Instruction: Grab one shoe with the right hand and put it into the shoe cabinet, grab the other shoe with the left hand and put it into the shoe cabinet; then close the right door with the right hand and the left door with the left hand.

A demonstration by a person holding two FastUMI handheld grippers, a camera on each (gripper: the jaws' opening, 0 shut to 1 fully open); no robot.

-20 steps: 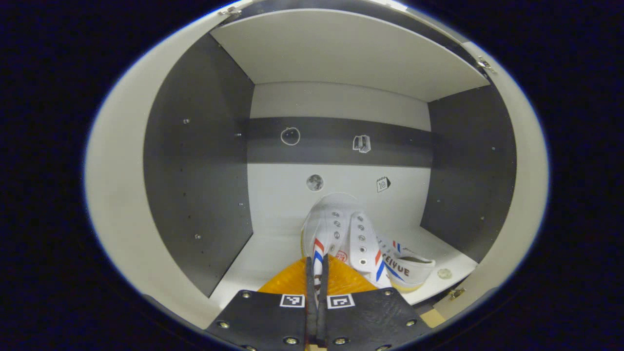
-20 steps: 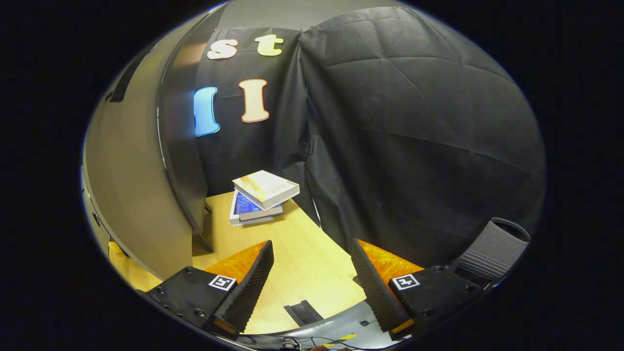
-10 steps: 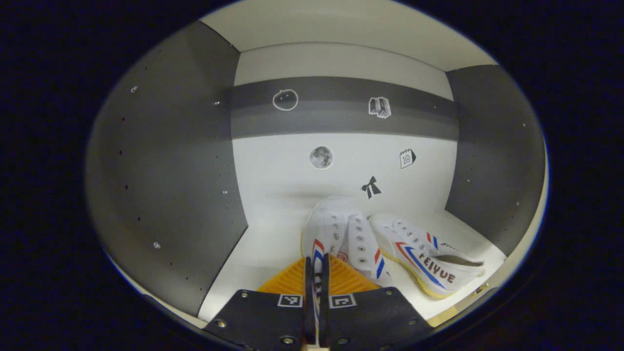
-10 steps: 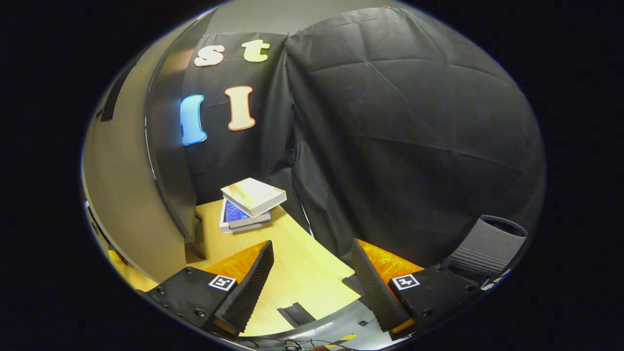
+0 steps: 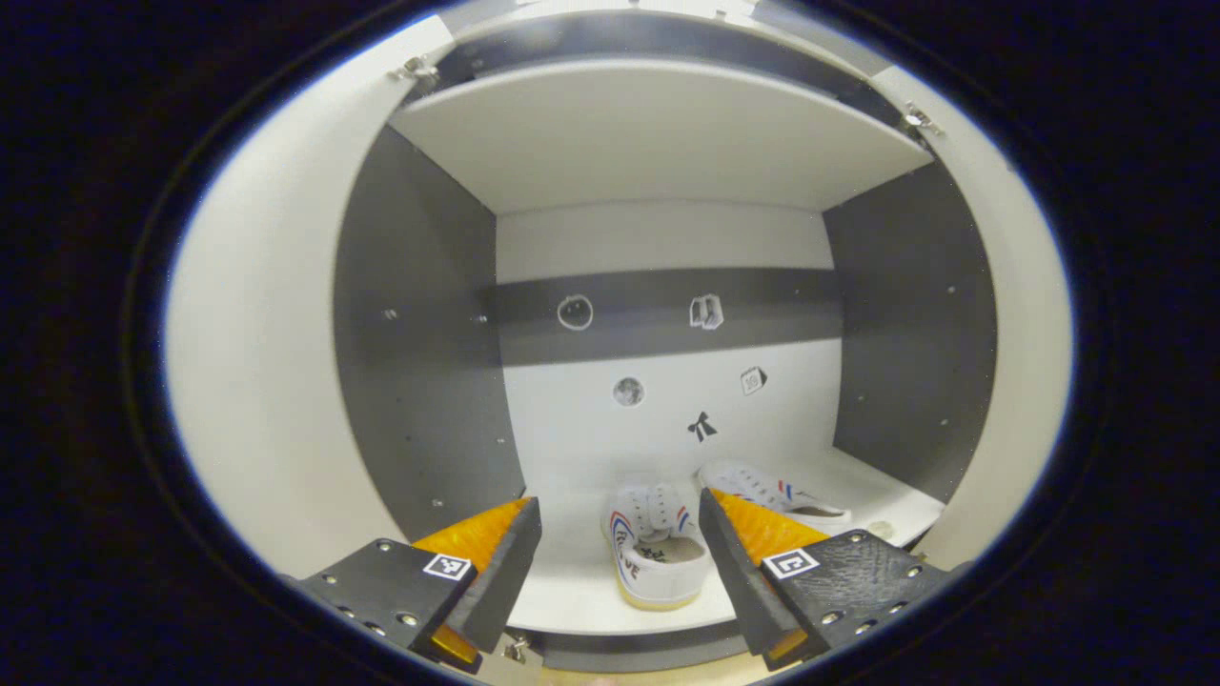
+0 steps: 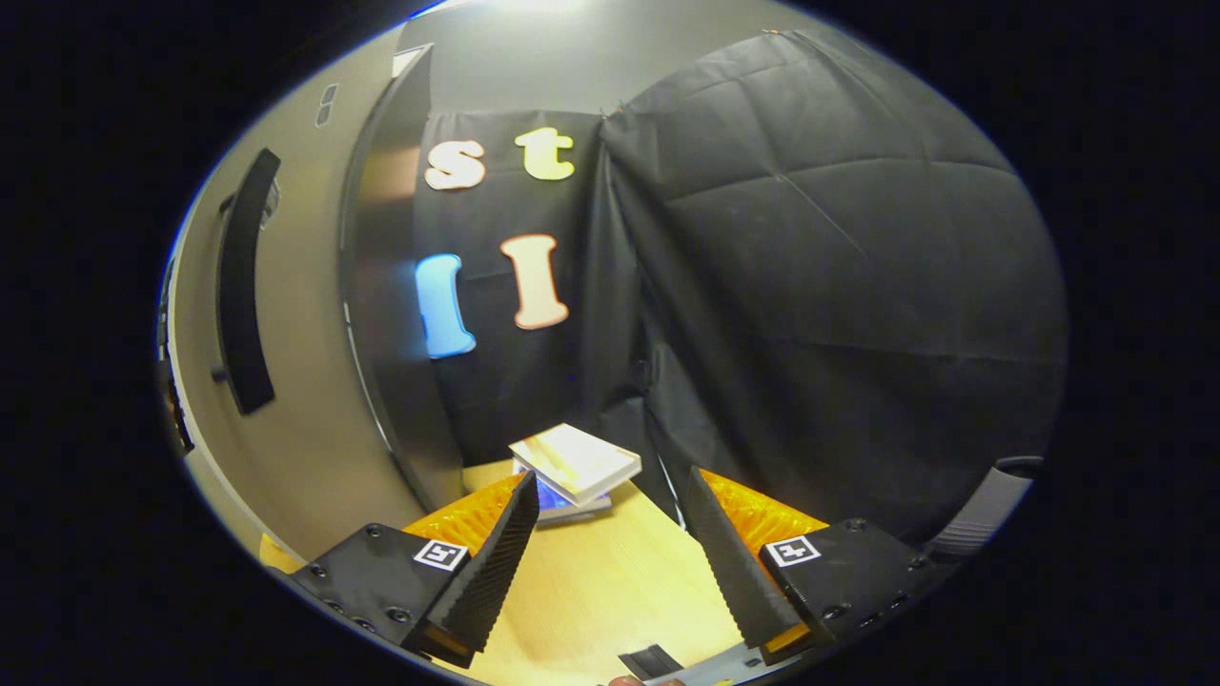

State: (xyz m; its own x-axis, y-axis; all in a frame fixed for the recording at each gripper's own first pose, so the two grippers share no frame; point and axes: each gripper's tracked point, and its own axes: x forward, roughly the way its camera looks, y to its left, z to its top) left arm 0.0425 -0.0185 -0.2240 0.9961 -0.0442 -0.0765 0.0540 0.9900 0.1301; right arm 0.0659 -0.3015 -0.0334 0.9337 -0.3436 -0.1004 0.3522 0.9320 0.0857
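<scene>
Left hand-held gripper (image 5: 620, 557): fingers spread wide apart, nothing between them, held just outside the front edge of the shoe cabinet.
Near shoe (image 5: 654, 543): on the cabinet's bottom shelf (image 5: 572, 586), seen between the left fingers but not touched by them; heel opening toward the camera, toe toward the back wall.
Far shoe (image 5: 786, 494): on the same shelf, just to the right of the first one and a little deeper in, partly hidden behind the right-hand finger.
Shoe cabinet (image 5: 419, 362): both doors swung open, left door (image 5: 257, 381) and right door (image 5: 1025, 362) standing at the edges of the left gripper view; an upper shelf (image 5: 648, 143) above; small stickers on the back wall.
Right hand-held gripper (image 6: 610, 553): fingers wide apart and empty, hovering over the wooden table (image 6: 600, 595).
Books (image 6: 574, 467): a small stack on the table beyond the right fingers, near the black cloth wall.
Door handle (image 6: 243, 286): a dark bar on the outer face of the open door, at the left of the right gripper view.
</scene>
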